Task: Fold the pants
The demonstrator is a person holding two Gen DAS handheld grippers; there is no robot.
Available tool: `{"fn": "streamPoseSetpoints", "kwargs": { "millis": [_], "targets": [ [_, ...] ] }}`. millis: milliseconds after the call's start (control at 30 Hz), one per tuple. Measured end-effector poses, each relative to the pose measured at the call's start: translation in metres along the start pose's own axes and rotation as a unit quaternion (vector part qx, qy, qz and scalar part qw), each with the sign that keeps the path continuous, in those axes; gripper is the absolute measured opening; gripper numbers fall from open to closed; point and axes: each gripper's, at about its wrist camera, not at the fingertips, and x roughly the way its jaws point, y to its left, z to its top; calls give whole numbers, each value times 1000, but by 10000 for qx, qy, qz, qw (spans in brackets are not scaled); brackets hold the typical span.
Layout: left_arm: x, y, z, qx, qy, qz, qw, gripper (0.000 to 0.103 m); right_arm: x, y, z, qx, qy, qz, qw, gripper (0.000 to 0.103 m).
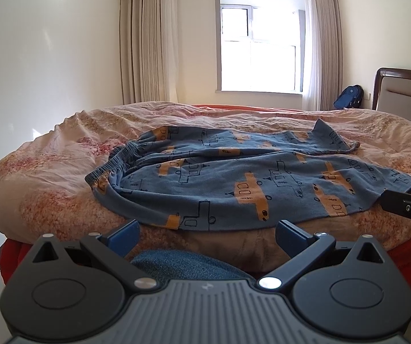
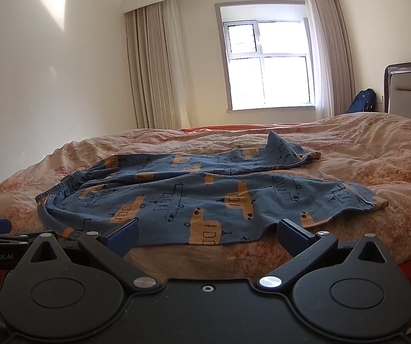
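A bed (image 1: 48, 172) under a wrinkled pink flowered quilt fills the room below the window (image 1: 260, 40), and the pants (image 1: 234, 177) (blue, printed with orange and outlined vehicles) lie spread out flat on the near side of that bed, waistband toward the foot and both legs running toward the headboard (image 1: 406, 86). Just off the bed's near edge, the left gripper (image 1: 207, 233) and the right gripper (image 2: 207, 233) both hang with fingers spread wide and nothing between them, close to the pants' near hem.
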Motion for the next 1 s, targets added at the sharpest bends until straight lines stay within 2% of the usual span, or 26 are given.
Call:
{"fn": "streamPoseSetpoints", "kwargs": {
  "millis": [100, 300, 433, 600, 833, 1000],
  "targets": [
    [16, 9, 16, -52, 149, 132, 9998, 103, 23, 0, 19, -145, 182, 112, 9997, 103],
    [50, 25, 59, -77, 166, 350, 9992, 103, 86, 5, 61, -43, 1029, 107, 9946, 103],
    [71, 27, 87, 26, 114, 410, 9991, 103, 114, 8, 78, -59, 1108, 184, 9937, 103],
    [107, 25, 119, 158, 132, 369, 9991, 103, 146, 13, 95, -360, 1136, 273, 9925, 103],
    [170, 27, 151, 475, 253, 459, 9975, 103, 195, 5, 112, -522, 1205, 316, 9908, 103],
    [218, 26, 165, 897, 263, 435, 9947, 103, 237, -2, 118, -818, 1237, 481, 9878, 103]
  ]
}}
